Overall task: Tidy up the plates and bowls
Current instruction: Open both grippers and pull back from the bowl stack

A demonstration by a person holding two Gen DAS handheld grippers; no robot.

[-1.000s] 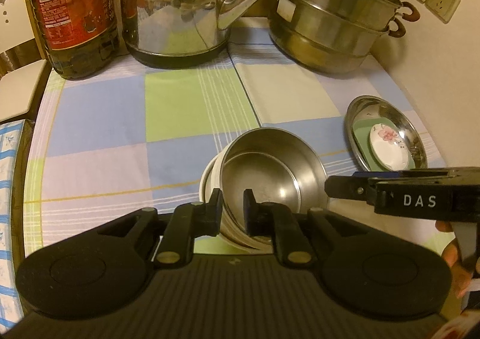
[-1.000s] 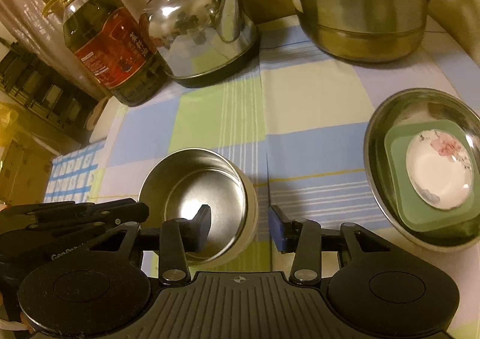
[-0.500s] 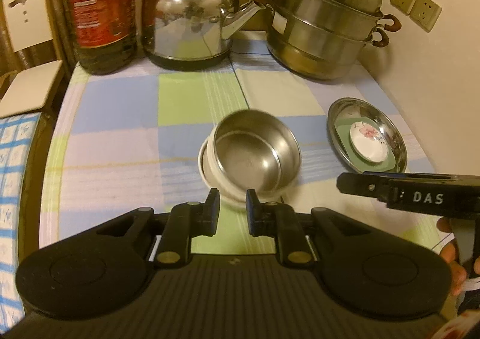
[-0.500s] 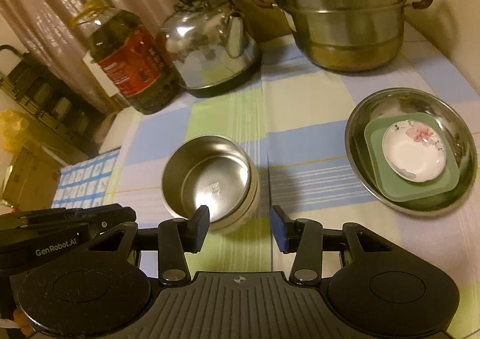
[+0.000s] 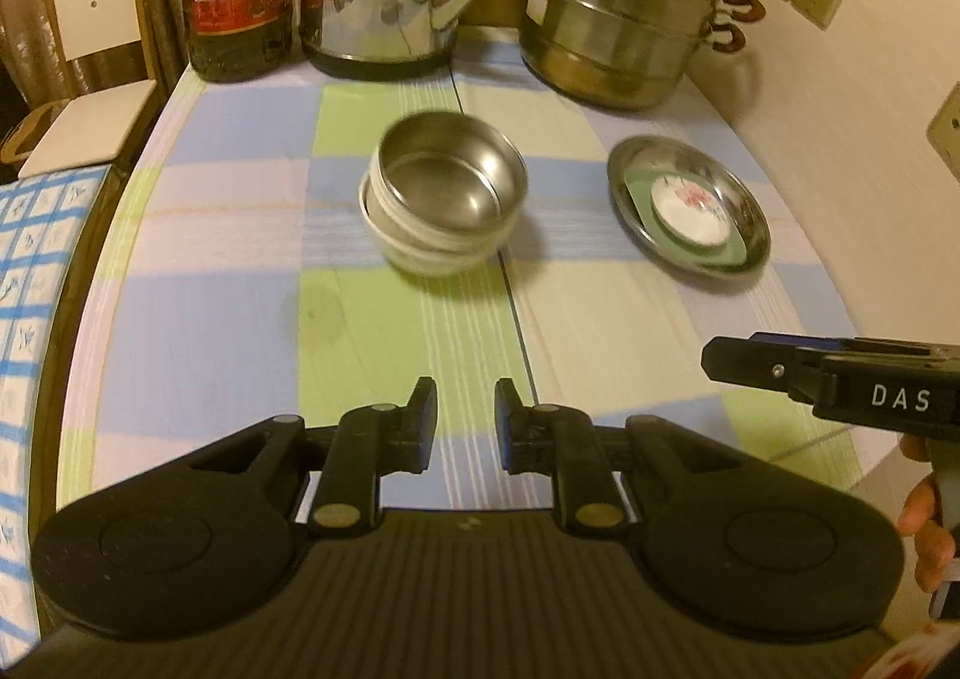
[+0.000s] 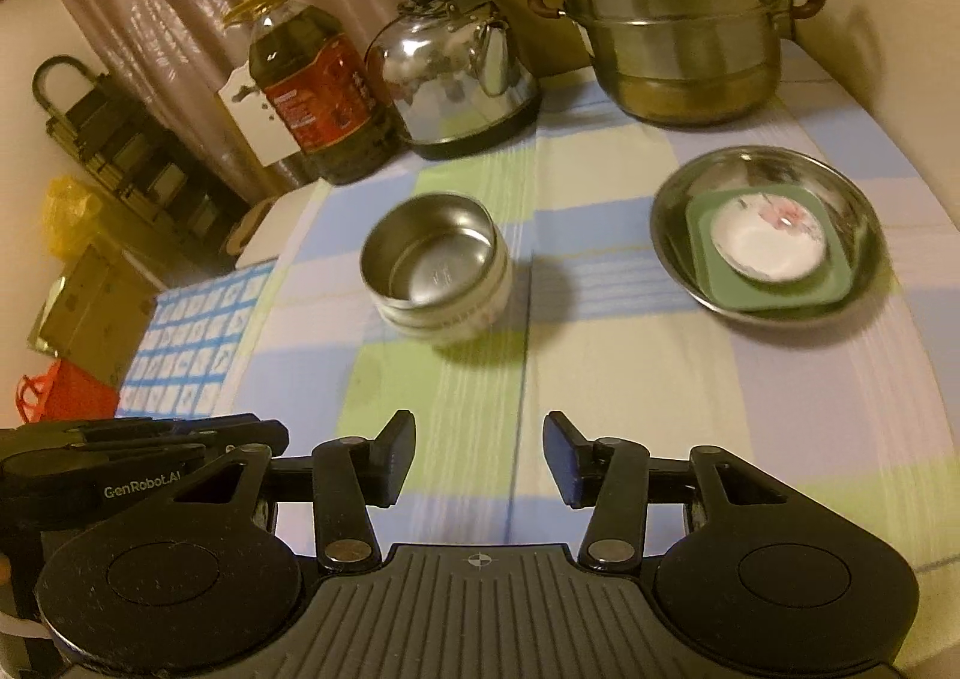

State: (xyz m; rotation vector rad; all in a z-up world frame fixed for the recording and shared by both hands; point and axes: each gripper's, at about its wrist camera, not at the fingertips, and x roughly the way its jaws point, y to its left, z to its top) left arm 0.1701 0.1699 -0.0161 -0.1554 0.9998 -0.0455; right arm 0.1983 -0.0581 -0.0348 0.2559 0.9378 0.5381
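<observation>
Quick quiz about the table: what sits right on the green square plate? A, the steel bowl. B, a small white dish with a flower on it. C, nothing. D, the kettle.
B: the white dish with a pink flower lies on the green plate, which itself sits in the steel plate; the steel bowl is nested apart in a white bowl.

Both wrist views angled down over table (image 5: 240, 319), sharing stacked bowls (image 5: 444, 199).
</observation>
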